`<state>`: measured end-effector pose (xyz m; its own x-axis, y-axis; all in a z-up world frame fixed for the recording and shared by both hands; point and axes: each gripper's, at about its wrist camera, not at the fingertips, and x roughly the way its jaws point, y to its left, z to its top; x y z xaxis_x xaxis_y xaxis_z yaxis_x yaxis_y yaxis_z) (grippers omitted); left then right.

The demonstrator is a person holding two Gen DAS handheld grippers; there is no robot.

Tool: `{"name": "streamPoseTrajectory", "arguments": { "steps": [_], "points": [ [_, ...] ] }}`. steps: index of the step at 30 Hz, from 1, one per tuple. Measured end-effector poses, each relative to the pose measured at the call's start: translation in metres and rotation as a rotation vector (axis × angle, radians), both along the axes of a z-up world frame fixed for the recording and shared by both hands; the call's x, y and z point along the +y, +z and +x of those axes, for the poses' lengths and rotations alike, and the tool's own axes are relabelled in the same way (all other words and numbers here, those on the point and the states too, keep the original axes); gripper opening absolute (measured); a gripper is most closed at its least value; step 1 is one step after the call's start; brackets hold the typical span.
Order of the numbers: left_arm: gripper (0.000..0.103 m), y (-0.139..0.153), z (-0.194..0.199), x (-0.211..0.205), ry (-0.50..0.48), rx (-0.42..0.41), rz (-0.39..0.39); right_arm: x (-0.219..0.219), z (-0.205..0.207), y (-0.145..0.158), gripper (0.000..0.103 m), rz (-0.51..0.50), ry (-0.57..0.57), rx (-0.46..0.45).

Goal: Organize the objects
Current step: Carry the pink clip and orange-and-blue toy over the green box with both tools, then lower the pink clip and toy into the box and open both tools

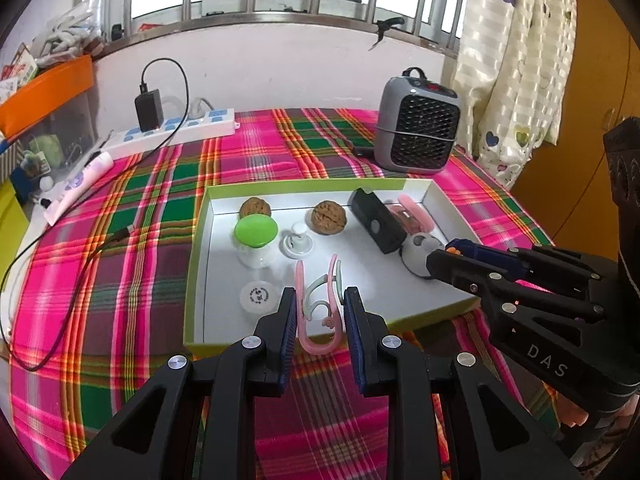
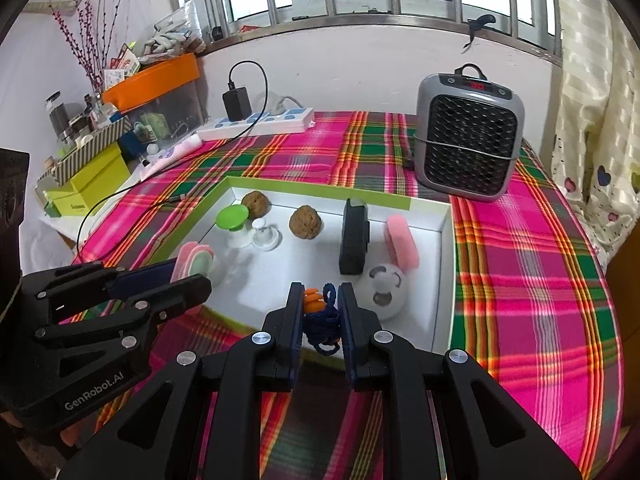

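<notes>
Gripping a pink and pale-green bundle of ear hooks (image 1: 320,304), left gripper (image 1: 320,308), pads pressed on the bundle's sides, over the near rim of the tray (image 1: 256,338). Clamped on a dark blue cord with orange earplugs (image 2: 318,312), right gripper (image 2: 319,308), also just above the near rim. Lying close behind that grip: white round case (image 2: 386,288), then black box (image 2: 354,240) and pink case (image 2: 402,246) against the right wall. Open white floor in the tray's middle, between the two grippers. Further in: flat white lid (image 1: 259,297) by the left wall, green-capped jar (image 1: 256,240), small white knob (image 1: 297,242), two walnuts (image 1: 329,217) near the far wall. Bare plaid cloth (image 1: 132,240) left of the tray, crossed by a black cable (image 1: 60,280). Beyond the far rim: grey heater (image 1: 416,128) at right, white power strip (image 1: 176,130) at left, well apart from the tray.
</notes>
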<state>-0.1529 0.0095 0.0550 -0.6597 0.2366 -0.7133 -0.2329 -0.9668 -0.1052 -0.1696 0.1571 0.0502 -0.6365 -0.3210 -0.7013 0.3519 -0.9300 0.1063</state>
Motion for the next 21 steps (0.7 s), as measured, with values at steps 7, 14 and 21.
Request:
{"name": "streamPoseTrajectory", "arguments": {
  "steps": [7,14,21],
  "points": [
    [0.021,-0.006,-0.014,0.003,0.000,-0.016,-0.007,-0.001,-0.016,-0.005,0.018,-0.002,0.007,-0.021],
    [0.021,-0.012,-0.026,0.002,0.004,-0.035,-0.013,-0.004,-0.025,-0.010,0.018,0.001,0.014,-0.036],
    [0.021,-0.015,-0.034,0.002,0.008,-0.040,-0.026,-0.007,-0.033,-0.016,0.018,0.005,0.025,-0.052]
  ]
}}
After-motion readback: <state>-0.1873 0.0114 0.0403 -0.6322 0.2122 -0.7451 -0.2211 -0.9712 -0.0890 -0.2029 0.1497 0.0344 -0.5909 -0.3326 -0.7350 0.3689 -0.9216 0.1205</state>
